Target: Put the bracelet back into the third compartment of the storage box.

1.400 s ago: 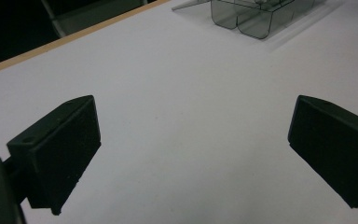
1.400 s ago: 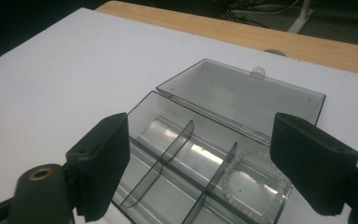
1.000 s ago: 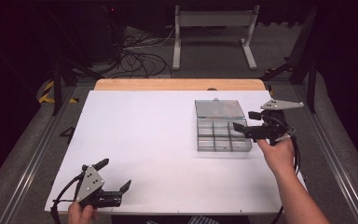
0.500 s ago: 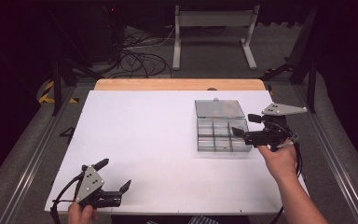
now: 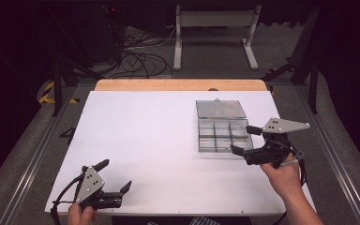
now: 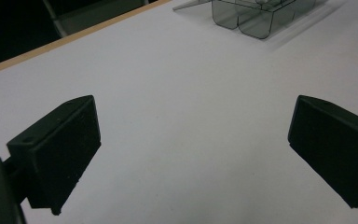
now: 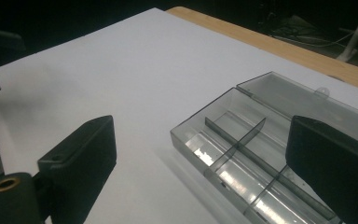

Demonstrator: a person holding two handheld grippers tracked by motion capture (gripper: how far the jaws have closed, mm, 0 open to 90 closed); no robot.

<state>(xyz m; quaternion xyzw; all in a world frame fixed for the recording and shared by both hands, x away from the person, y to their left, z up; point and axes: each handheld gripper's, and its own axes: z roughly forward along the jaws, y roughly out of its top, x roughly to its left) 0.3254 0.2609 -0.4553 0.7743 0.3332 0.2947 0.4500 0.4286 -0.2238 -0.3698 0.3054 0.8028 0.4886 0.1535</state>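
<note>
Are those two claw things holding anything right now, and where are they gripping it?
Nothing is held. The left gripper and the right gripper are both open, the right one beside the clear box, not gripping it.

Clear glossy plastic box (image 5: 223, 133) (smoky tint) on matt white table (image 5: 145, 136).

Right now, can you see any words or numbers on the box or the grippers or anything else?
None: no words, numbers or signs can be read anywhere.
Clear plastic box: see-through, no label on it.
Its open lid: plain.
Left gripper and right gripper: black with grey plates, no writing visible.
White table: blank.
Yellow and black stripes on the floor: a pattern, not words.
</note>
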